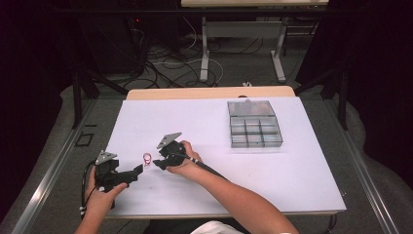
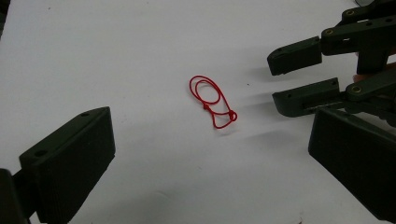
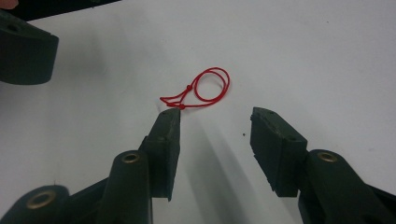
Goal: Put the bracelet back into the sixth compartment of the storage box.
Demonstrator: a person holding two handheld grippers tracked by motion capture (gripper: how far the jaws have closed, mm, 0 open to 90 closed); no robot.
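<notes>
**Two grippers close in on a red string loop**

At the left of the high view, the left gripper (image 1: 138,170) rests low over the white table (image 1: 292,165), its jaws spread wide and holding nothing. In the left gripper view its two broad black jaws stand far apart at the bottom corners, and the red string loop (image 2: 212,101) lies on the bare surface ahead of them, roughly midway between the two and touching neither.

The loop is a thin cord coiled into a round ring at one end, with a small knot and a narrow tail loop at the other. Its long axis lies across the gap between the two grippers' tips, tilted somewhat.

To the right, the right gripper (image 1: 157,163) points toward the loop from the opposite side. Its jaws stand partly open, with empty table between them. In the right gripper view (image 3: 215,114) the tip of the left-hand jaw sits just at the tail end of the cord, touching or nearly so; the round ring lies just beyond the gap, pointing away from the jaws and a little toward the right-hand one.

A clear compartment box (image 1: 254,125) sits well apart, beyond the right gripper.
</notes>
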